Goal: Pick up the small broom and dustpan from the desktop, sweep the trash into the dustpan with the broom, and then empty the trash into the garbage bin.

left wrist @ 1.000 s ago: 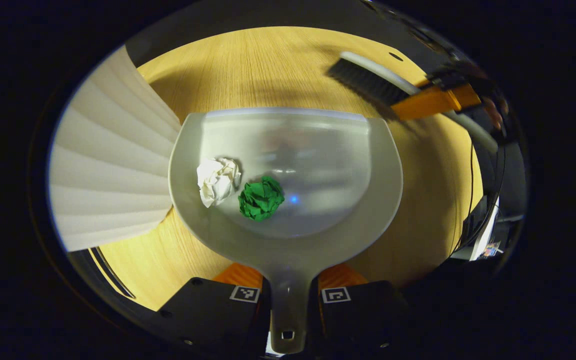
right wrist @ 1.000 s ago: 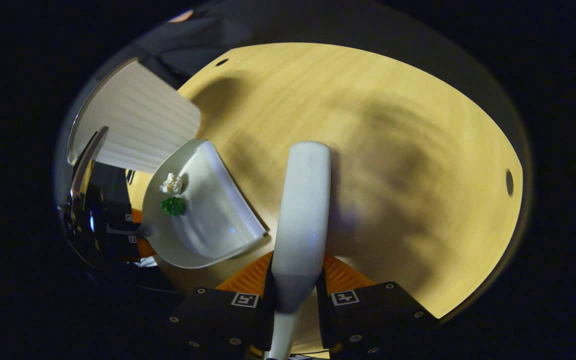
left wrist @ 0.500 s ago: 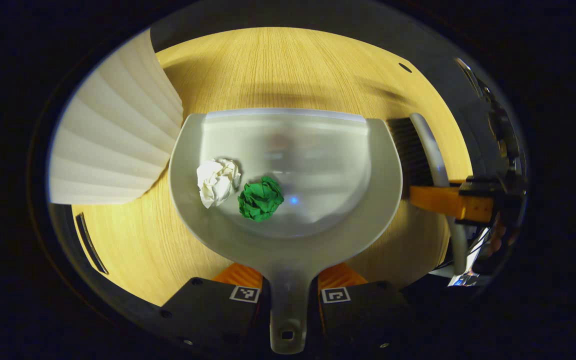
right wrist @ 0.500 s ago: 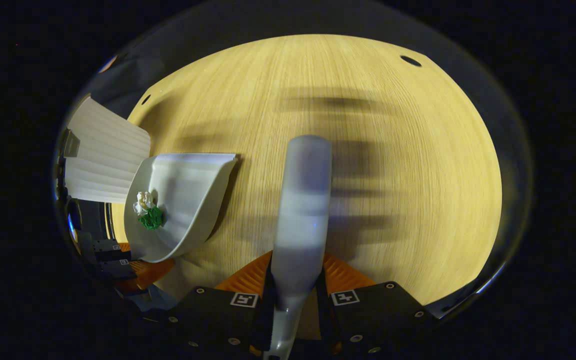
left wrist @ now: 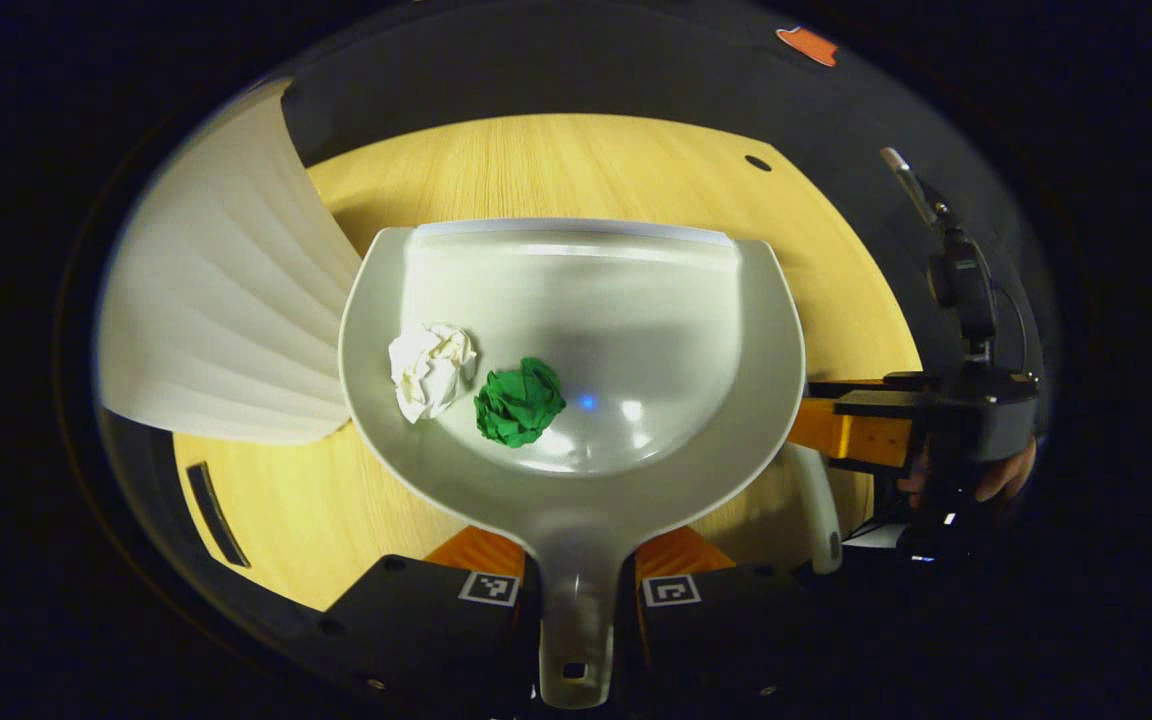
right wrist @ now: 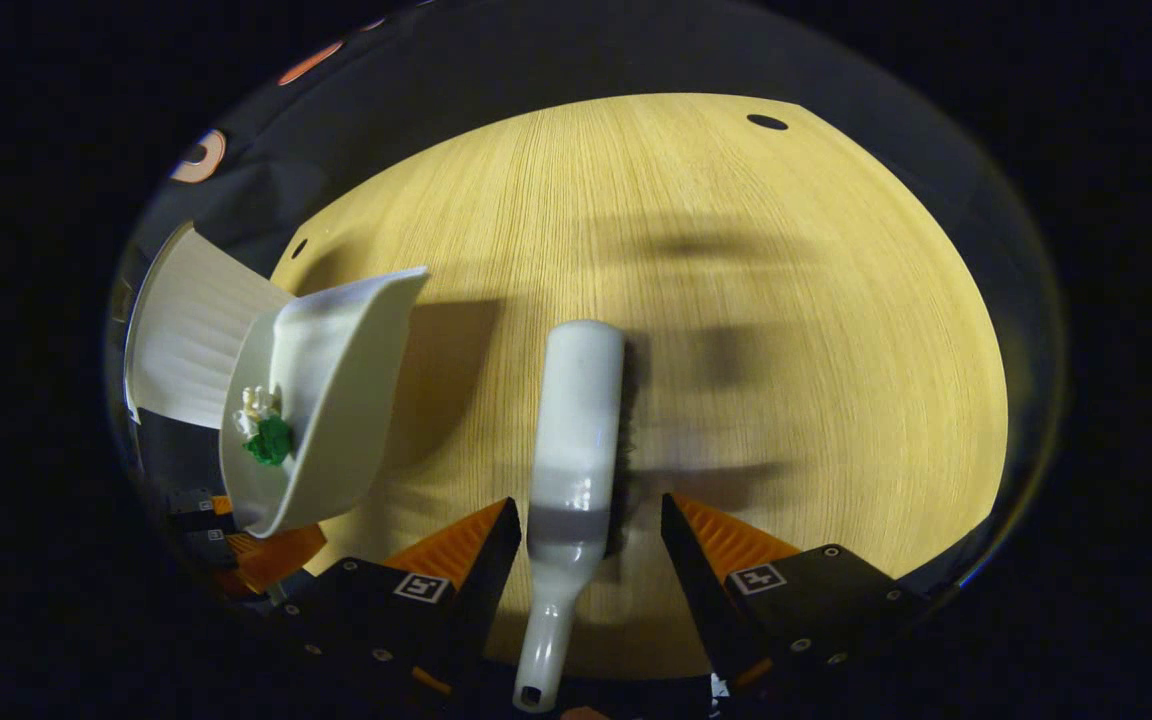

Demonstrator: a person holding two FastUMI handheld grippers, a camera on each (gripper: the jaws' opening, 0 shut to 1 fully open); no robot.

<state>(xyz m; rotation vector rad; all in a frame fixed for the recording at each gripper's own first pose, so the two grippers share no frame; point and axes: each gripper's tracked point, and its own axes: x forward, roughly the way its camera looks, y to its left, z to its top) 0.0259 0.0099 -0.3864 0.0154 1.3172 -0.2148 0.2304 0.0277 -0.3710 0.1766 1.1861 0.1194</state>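
Left hand-held gripper [left wrist: 576,590] clamping grey dustpan [left wrist: 636,330], white and green paper wads [left wrist: 521,402] inside, right hand-held gripper [right wrist: 591,525] spread, broom [right wrist: 576,440] released

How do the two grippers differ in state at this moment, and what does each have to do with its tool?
The left gripper is shut on the dustpan handle; the right gripper stands open with gaps either side of the broom. The dustpan is held off the desk, carrying a white paper ball and a green paper ball; the broom lies on the desk. Both tools are pale plastic.
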